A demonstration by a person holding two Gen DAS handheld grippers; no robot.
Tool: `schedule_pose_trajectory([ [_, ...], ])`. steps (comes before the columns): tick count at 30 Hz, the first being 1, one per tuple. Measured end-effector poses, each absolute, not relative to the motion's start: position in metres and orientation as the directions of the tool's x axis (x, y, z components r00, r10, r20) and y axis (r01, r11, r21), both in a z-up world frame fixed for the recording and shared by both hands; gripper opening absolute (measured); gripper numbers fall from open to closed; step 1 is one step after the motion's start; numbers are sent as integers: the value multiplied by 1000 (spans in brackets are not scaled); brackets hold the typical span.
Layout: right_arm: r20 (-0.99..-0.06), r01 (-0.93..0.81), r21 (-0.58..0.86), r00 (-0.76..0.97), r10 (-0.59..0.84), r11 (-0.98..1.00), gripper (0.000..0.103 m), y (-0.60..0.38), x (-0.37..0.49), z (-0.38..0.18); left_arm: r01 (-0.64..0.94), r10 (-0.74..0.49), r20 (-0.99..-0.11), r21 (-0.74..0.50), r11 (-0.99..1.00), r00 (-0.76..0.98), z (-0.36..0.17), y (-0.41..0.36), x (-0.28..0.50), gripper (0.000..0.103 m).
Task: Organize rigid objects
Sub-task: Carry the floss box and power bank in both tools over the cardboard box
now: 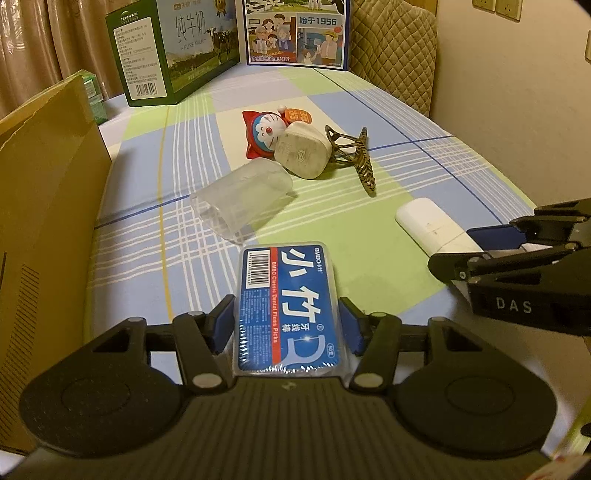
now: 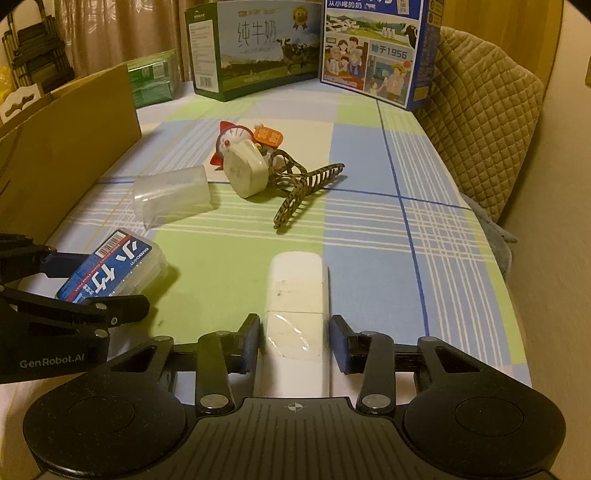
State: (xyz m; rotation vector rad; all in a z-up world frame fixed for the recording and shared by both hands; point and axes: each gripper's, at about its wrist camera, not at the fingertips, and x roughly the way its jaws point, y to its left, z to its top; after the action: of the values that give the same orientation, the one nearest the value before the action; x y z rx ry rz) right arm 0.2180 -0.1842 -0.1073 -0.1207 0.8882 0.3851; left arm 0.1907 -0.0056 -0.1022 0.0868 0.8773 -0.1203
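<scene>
A checked cloth in green, blue and white (image 1: 369, 266) covers the flat surface where everything lies. Along its left edge stands a brown cardboard box (image 1: 44, 206), and at the far end 2 milk cartons stand upright: a green one (image 1: 173, 51) and a blue one with cartoon figures (image 1: 295, 33). A quilted tan cushion (image 2: 484, 122) leans at the far right corner.

Mid-cloth, a clear plastic container (image 1: 242, 199) lies on its side. Beyond it sits a small pile: a red and blue cartoon cat figurine (image 1: 264, 133), a cream rounded-square plug adapter (image 1: 303, 151) leaning against it, and a tortoiseshell hair claw clip (image 1: 358, 158) touching the adapter's right side.

The left gripper (image 1: 286, 325) has its blue pads pressed on both long sides of a clear flat floss-pick box with a blue label (image 1: 286, 306), pinching it at the near-left part of the cloth, just in front of the clear container. The right gripper (image 2: 295, 343) straddles a white oblong plastic case (image 2: 297, 306) lying near the middle front; its left pad touches the case, while a narrow gap shows at the right pad, so the jaws are not pinching it.
</scene>
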Motion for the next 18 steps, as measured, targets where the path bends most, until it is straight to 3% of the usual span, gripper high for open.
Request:
schedule_pose_trajectory([
  [18, -717, -353, 94, 625, 309, 931, 37, -187, 203, -91, 138, -92, -758, -2, 990, 646, -88, -7, 168, 53],
])
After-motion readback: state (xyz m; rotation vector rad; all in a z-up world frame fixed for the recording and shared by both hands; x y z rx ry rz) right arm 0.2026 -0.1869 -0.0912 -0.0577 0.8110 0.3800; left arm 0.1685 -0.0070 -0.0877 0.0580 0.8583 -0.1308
